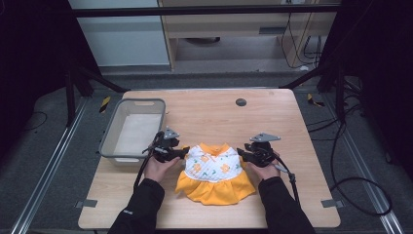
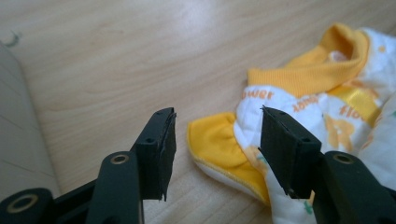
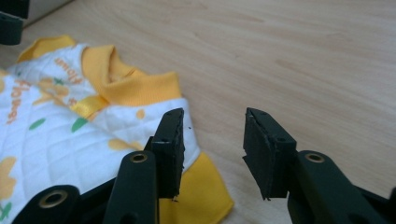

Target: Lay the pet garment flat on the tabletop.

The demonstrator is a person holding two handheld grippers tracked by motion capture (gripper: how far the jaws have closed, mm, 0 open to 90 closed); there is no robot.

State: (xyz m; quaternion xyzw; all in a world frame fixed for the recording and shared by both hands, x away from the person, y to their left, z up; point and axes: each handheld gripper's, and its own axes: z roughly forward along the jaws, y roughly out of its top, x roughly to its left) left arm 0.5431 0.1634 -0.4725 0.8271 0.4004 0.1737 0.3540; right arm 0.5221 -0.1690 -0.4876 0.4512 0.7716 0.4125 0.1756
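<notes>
- Two grippers flank the small dress point(image 1: 214, 170), which lies flat near the table point(image 1: 272, 117) edge at 6 o'clock.
- Left gripper point(image 2: 215, 140) and right gripper point(image 3: 212, 140): jaws apart, holding nothing.
- Probably a grasp comes next: each must close on a yellow sleeve point(image 2: 219, 144).

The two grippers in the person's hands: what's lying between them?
In the high view, a small white-and-orange dress lies flat on the table between the left gripper and right gripper.

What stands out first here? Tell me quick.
A small yellow and white flowered dress lies flat on the near middle of the wooden table. The left tongs and right tongs flank its shoulders, both open. A grey plastic basin sits at the table's left edge.
</notes>
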